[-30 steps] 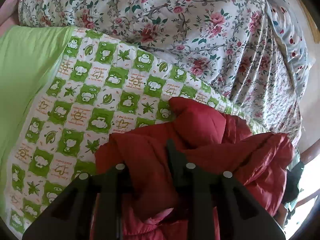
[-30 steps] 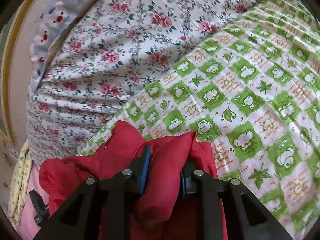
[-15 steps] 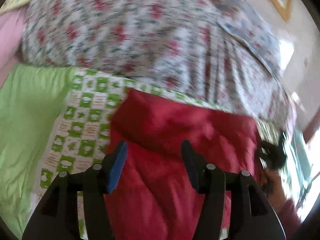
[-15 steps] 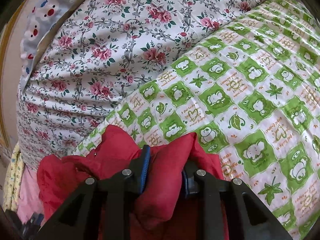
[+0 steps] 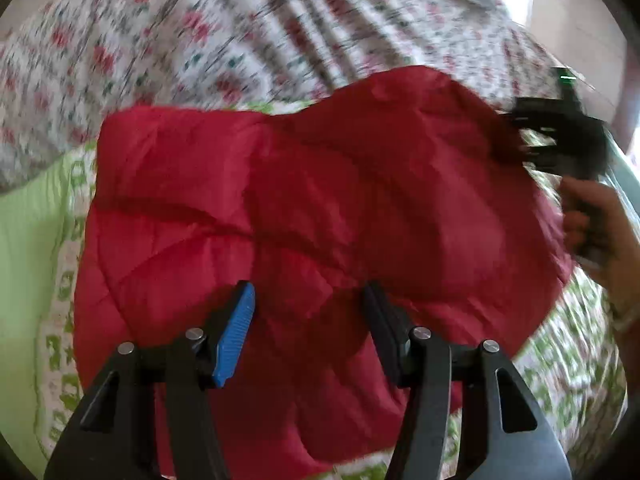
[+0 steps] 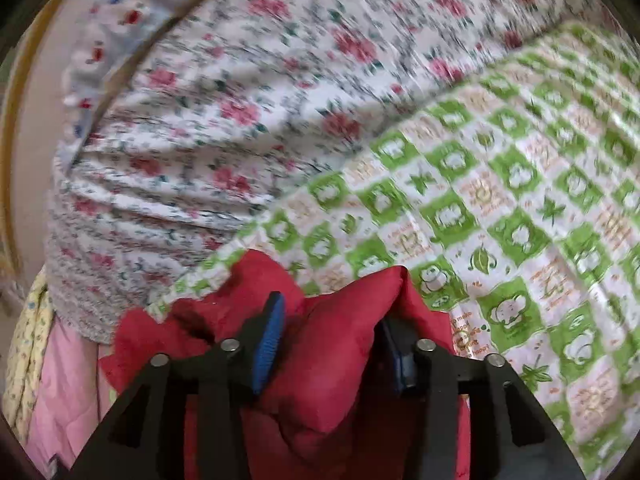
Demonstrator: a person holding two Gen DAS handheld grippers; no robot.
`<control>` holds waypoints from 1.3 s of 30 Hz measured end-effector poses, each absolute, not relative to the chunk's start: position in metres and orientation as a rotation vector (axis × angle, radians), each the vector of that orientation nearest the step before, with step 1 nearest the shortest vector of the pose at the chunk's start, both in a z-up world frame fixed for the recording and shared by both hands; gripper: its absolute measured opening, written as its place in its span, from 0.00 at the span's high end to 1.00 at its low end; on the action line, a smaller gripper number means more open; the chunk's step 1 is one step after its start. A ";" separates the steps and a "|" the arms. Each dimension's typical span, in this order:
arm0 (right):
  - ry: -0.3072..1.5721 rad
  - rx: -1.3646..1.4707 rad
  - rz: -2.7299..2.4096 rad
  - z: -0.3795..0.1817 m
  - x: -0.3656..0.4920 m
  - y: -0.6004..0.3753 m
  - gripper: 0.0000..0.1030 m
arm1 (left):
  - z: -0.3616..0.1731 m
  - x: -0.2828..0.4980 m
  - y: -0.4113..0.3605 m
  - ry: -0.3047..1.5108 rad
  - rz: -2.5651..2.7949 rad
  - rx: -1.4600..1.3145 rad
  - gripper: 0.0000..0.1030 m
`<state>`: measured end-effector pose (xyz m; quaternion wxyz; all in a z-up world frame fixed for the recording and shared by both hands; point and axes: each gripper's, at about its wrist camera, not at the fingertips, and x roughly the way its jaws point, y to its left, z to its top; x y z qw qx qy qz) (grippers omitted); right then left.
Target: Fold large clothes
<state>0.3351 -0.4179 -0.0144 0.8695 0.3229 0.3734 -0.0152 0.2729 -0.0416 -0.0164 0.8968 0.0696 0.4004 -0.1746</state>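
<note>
My left gripper: jaws spread, nothing pinched, hovering over red jacket. Jacket lies spread flat on green-check sheet. My right gripper: jaws just been opening, fold of jacket bunched between pads, grip looks loosened, contact on far pad unclear. My right hand seen at jacket's right edge from left view. Beyond: floral quilt heaped past sheet. Both views motion-blurred.
</note>
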 end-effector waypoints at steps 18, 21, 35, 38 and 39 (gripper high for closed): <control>0.885 0.035 0.281 -0.004 0.291 -0.255 0.35 | -0.014 0.296 -0.022 0.819 -0.291 0.041 0.45; 0.925 0.043 0.221 -0.017 0.310 -0.263 0.36 | -0.016 0.307 -0.007 0.847 -0.231 0.050 0.46; 0.987 0.258 0.114 -0.056 0.360 -0.312 0.35 | -0.048 0.365 0.021 0.967 -0.086 0.001 0.45; 0.989 0.266 0.119 -0.056 0.358 -0.313 0.35 | -0.048 0.365 0.026 0.970 -0.097 -0.013 0.45; 0.989 0.267 0.119 -0.055 0.360 -0.310 0.35 | -0.048 0.365 0.026 0.970 -0.098 -0.013 0.45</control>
